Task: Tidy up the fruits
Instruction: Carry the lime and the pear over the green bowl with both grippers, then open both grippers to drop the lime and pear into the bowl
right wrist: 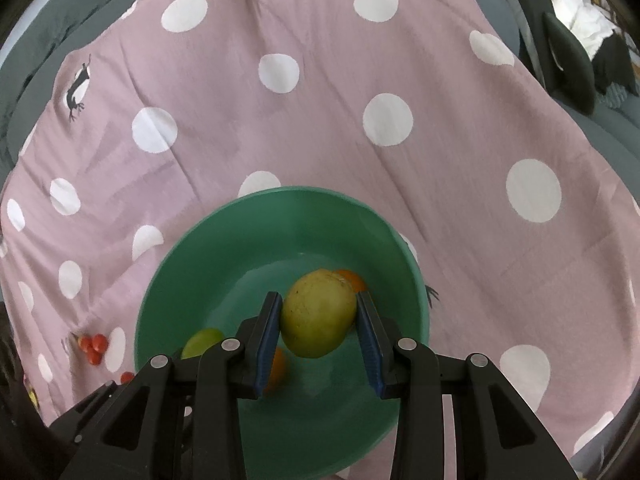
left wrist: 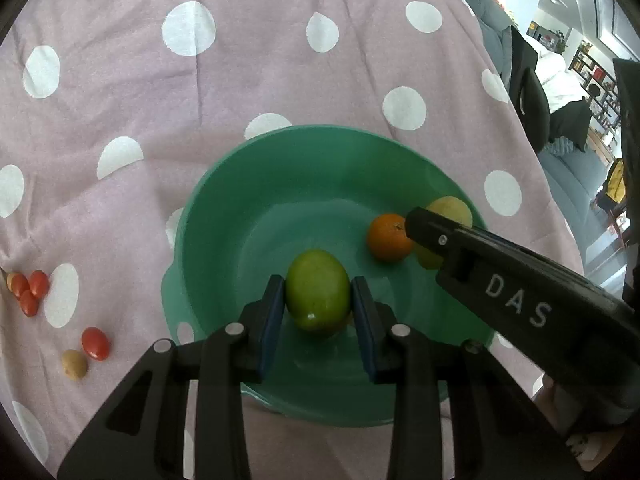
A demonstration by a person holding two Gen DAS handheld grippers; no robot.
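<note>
Bowl (left wrist: pixel 208 216) w/ orange (left wrist: pixel 389 237); left claw (left wrist: pixel 319 314) grips green fruit (left wrist: pixel 318 290), right claw (right wrist: pixel 318 330) yellow fruit (right wrist: pixel 318 314).

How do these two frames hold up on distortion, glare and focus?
Left wrist view: strong fisheye bending with dark corners; bright, washed-out room at the right edge; green fruit sharp with a small highlight. Right wrist view: same curvature and vignette, dimmer even light; yellow-green fruit in focus; soft sheen on the green bowl floor.

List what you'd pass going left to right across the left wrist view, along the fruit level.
Cluster of red cherry tomatoes → single red tomato → green fruit held in the left hand-held gripper → orange → right hand-held gripper.
</note>
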